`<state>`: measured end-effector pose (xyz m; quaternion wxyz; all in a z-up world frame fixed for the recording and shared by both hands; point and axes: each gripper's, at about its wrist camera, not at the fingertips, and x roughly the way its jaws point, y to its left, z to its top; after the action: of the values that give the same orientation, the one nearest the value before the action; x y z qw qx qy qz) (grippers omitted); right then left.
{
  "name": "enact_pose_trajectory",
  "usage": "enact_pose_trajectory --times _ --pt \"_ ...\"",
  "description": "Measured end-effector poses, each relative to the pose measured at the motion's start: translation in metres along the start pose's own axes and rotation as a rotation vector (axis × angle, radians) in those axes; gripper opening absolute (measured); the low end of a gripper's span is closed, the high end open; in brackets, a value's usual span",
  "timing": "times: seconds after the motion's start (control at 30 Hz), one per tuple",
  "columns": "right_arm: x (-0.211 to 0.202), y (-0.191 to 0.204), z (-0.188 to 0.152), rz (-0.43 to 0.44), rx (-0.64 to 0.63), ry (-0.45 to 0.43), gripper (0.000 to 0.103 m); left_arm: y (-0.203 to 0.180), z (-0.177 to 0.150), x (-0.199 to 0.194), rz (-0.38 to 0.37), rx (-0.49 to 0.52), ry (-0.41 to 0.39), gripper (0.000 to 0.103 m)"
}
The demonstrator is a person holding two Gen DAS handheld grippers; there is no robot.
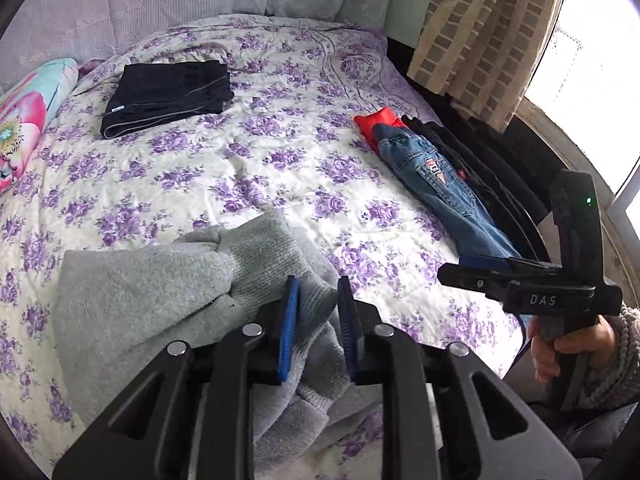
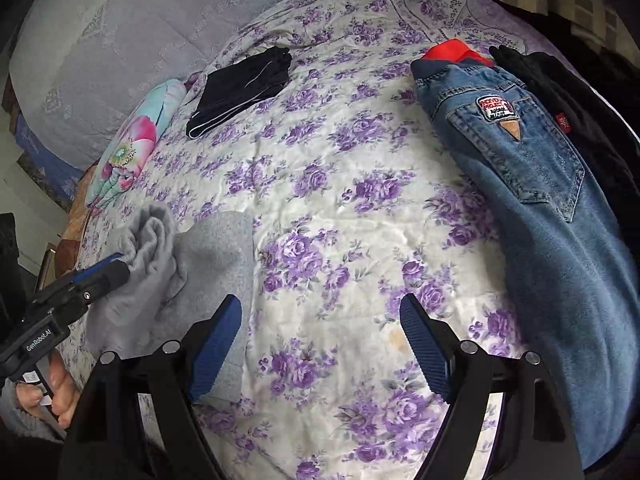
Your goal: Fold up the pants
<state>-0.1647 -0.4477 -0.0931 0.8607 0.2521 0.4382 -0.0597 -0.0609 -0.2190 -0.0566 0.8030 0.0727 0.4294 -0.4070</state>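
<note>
The grey fleece pants (image 1: 160, 292) lie bunched at the near left of the bed (image 1: 280, 152), soft and nubby, with a ribbed knit cuff folded over on top. The left gripper (image 1: 316, 320) has its ridged blue pads nearly together, and the right wrist view shows them pinching a gathered fold of that grey cloth at its left edge. No earlier view is given to set this against.

The right gripper (image 2: 320, 344) hangs with its jaws wide apart and nothing between them, over bare quilt. A hand (image 1: 568, 344) in a chunky knit sleeve (image 1: 624, 332) holds its black handle.

The quilt is pale cotton, printed with purple roses and lightly wrinkled. A flat rectangle of folded black pants (image 1: 168, 96) with thin pale piping sits far left. Along the right edge runs a row of garments: red cloth (image 1: 376, 120), stiff blue jeans (image 2: 540, 200) with a patch pocket and an embroidered badge, then dark clothes (image 2: 568, 92) beside them. A floral pillow (image 1: 28, 116) lies at the left edge.

The middle of the bed, between grey pants and jeans, is open
</note>
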Motion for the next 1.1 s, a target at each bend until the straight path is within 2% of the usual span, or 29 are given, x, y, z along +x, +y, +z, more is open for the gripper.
enact_pose_trajectory --times 0.07,0.2,0.27,0.47,0.6,0.7,0.77,0.8,0.83,0.93,1.0,1.1 --pt "0.0 0.001 0.007 0.066 0.021 0.0 0.082 -0.001 -0.003 0.005 0.0 -0.01 0.026 0.019" --pt "0.013 0.025 0.021 0.194 -0.002 0.038 0.082 0.01 -0.008 -0.013 0.006 -0.063 0.002 0.025" --pt "0.024 0.045 0.023 0.263 -0.027 0.075 0.082 0.019 -0.011 -0.027 0.04 -0.091 -0.014 0.041" --pt "0.052 0.1 0.021 0.404 -0.09 0.184 0.082 0.043 -0.02 -0.069 0.139 -0.122 -0.068 0.066" --pt "0.072 0.12 0.017 0.421 -0.074 0.249 0.085 0.075 -0.032 -0.087 0.204 -0.211 -0.058 0.069" --pt "0.08 0.131 0.014 0.467 -0.036 0.254 0.085 0.105 -0.04 -0.096 0.239 -0.301 -0.047 0.071" --pt "0.084 0.137 0.013 0.448 -0.047 0.239 0.076 0.119 -0.046 -0.101 0.256 -0.333 -0.036 0.075" --pt "0.086 0.139 0.013 0.428 -0.055 0.23 0.056 0.125 -0.047 -0.103 0.262 -0.34 -0.029 0.075" --pt "0.086 0.14 0.013 0.431 -0.056 0.225 0.045 0.13 -0.049 -0.104 0.265 -0.342 -0.023 0.076" --pt "0.064 0.146 0.013 0.423 -0.107 0.18 0.037 0.137 -0.049 -0.109 0.266 -0.333 -0.027 0.076" --pt "0.038 0.147 0.014 0.421 -0.156 0.144 0.035 0.138 -0.044 -0.112 0.247 -0.319 -0.044 0.076" --pt "0.02 0.127 0.014 0.374 -0.139 0.13 0.035 0.13 -0.032 -0.104 0.207 -0.266 -0.044 0.082"
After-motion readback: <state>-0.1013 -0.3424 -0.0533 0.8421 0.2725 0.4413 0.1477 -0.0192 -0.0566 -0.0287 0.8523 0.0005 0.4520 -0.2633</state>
